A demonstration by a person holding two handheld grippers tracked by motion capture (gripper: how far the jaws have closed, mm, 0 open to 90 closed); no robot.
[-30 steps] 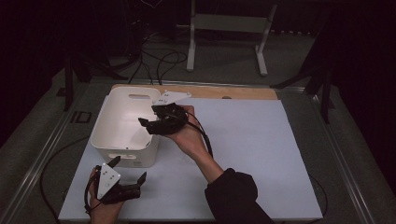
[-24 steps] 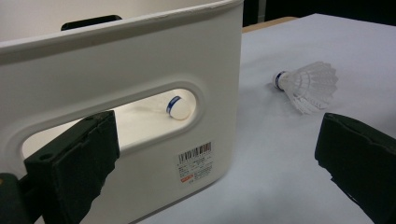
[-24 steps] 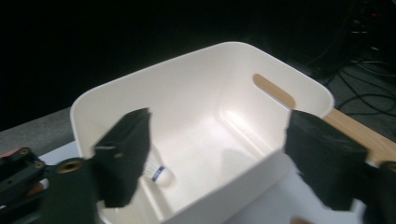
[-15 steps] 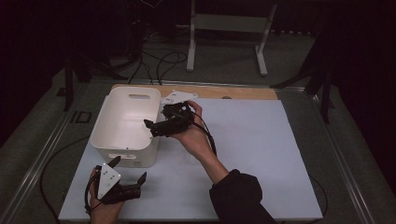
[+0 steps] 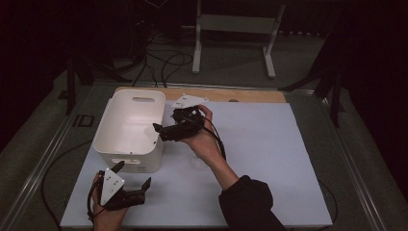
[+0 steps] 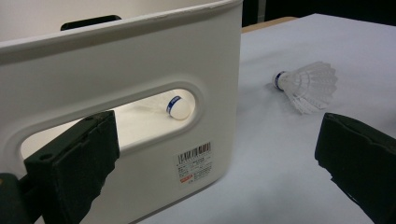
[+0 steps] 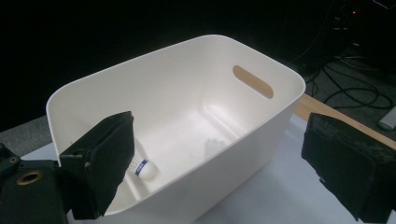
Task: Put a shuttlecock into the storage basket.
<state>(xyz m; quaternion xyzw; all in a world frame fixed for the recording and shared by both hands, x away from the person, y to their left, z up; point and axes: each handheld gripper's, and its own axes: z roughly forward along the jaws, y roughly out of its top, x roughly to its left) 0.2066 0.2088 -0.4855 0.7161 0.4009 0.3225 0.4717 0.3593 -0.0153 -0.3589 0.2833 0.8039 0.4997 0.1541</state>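
White plastic makes up the tub (image 5: 129,129) that stands on the pale tabletop (image 5: 269,159), and the right hand-held gripper (image 5: 161,131) hangs over its rim, tips pointing into it. Its jaws have just been opening and now stand spread wide with nothing between them. In the right gripper view a shuttlecock (image 7: 142,169) lies on the tub's floor, below and just past the left jaw, its white cork tip with a blue band showing beside that jaw.

The left hand-held gripper (image 5: 137,187) rests low on the tabletop just in front of the tub's near wall, jaws spread apart and empty. From the left gripper view, that same cork tip (image 6: 177,107) shows through the oval handle slot straight ahead, between the two jaws. A second shuttlecock (image 6: 306,85) lies on its side on the tabletop, beyond the right jaw and apart from the tub's corner, its feathers fanned toward the jaw. A barcode sticker (image 6: 195,161) sits on the tub's wall under the slot.
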